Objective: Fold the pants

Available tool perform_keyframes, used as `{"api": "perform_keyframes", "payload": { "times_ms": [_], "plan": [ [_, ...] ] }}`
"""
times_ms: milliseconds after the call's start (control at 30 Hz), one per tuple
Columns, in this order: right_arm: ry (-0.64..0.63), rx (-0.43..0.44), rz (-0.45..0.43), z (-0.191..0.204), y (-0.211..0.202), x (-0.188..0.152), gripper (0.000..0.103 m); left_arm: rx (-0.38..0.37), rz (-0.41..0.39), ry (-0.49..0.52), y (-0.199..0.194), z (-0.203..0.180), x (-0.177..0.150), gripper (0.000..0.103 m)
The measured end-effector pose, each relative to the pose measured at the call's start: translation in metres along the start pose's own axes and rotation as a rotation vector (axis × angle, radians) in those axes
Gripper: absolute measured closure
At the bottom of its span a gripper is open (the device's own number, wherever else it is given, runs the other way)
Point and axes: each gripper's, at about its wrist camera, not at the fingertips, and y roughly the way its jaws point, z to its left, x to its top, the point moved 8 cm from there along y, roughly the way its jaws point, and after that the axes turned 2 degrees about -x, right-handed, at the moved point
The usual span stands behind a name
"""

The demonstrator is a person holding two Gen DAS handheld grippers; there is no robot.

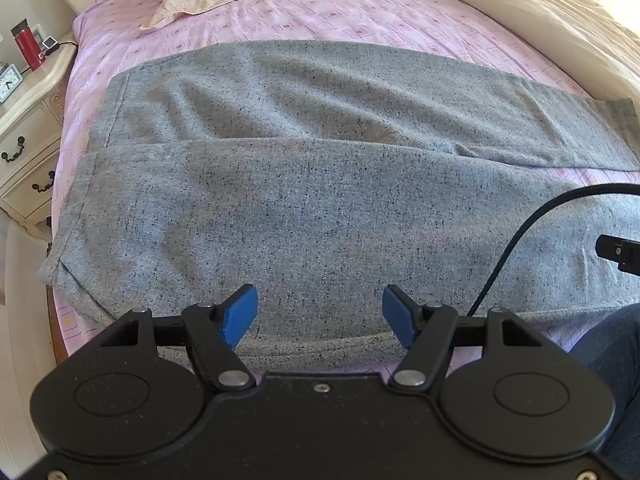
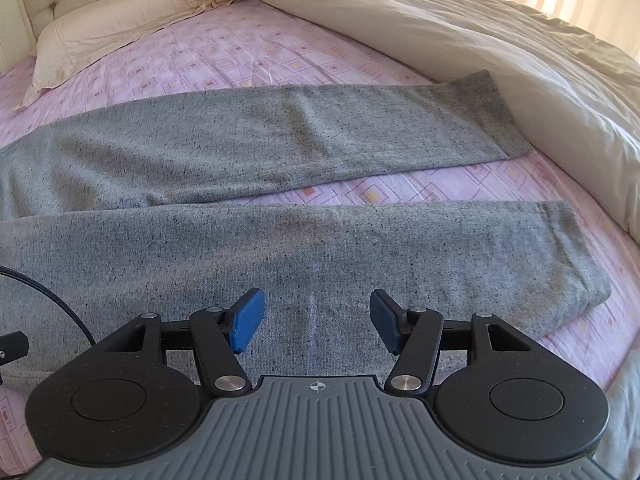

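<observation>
Left wrist view, bed: the pink-patterned bed (image 1: 320,12) bears the grey pants (image 1: 280,208), spread flat, waist end toward the nightstand (image 1: 28,120).
Pants: legs lie side by side, apart at the hems; no fold made yet, I judge.
Next move: each gripper must pinch the near edge and carry it over.
Left gripper (image 1: 319,316): fingers apart, nothing between them.
Right gripper (image 2: 316,320): fingers apart, above the near leg.
Containers: nightstand drawers closed, contents hidden.

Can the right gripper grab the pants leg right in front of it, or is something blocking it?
Probably yes. The right gripper is open, its fingers spread just above the near leg of the gray pants. Nothing lies between them and the cloth; the black cable stays off to the side.
</observation>
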Motion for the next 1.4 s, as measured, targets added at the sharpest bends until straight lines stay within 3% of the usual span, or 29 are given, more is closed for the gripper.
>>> {"api": "perform_keyframes", "payload": {
  "times_ms": [1400],
  "plan": [
    [0.001,0.004,-0.002,0.0012,0.0,-0.0002,0.046,0.005,-0.005,-0.001,-0.0018,0.0015,-0.0007,0.034]
  ]
}}
